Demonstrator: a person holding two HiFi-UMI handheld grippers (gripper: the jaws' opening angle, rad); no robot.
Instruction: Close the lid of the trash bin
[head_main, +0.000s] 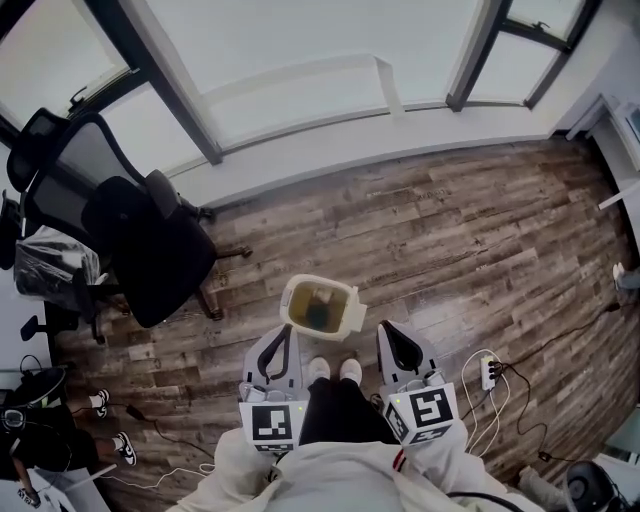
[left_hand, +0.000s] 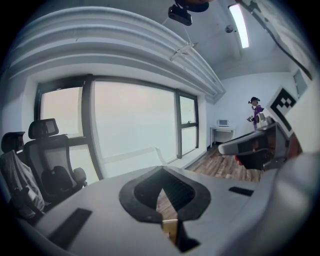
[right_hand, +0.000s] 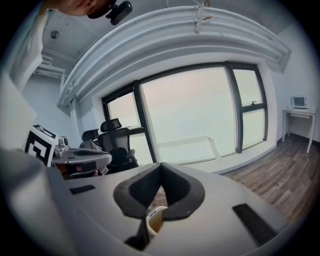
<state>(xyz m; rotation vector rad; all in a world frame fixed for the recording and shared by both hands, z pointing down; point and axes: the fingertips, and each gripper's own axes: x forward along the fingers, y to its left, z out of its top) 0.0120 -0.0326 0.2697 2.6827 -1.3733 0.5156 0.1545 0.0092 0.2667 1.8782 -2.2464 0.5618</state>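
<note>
Left gripper (left_hand: 161, 169): jaws pressed together at the tips, nothing pinched, only a sliver of wood-plank floor (left_hand: 165, 200) and a cream edge showing through the loop of the black pads. Right gripper (right_hand: 160, 166): the same, tips touching and empty, with the cream rim of the bin (right_hand: 154, 220) peeking through the gap below them. From the head view, the cream plastic trash bin (head_main: 320, 307) stands on the brown wood-plank floor (head_main: 450, 230) with its top open and a dark, yellowish inside on show; where the lid sits, I can't make out. The left gripper (head_main: 283, 332) hangs just to the bin's left on the person's side, close to its wall but apart from it, and the right gripper (head_main: 390, 328) hangs just to the bin's right, also clear of it. Each carries its cube with square markers, the left (head_main: 272, 425) and the right (head_main: 430, 408), nearer the person than the bin. A pair of white shoes (head_main: 333, 370) stands right behind the bin, between the two grippers. Off to the bin's left, well apart, a black office chair (head_main: 150, 240); beyond the bin, a wide window with dark frames (head_main: 300, 50); to the bin's right, past the right gripper, a white power strip with pale cables (head_main: 488, 372) lies on the floor.
</note>
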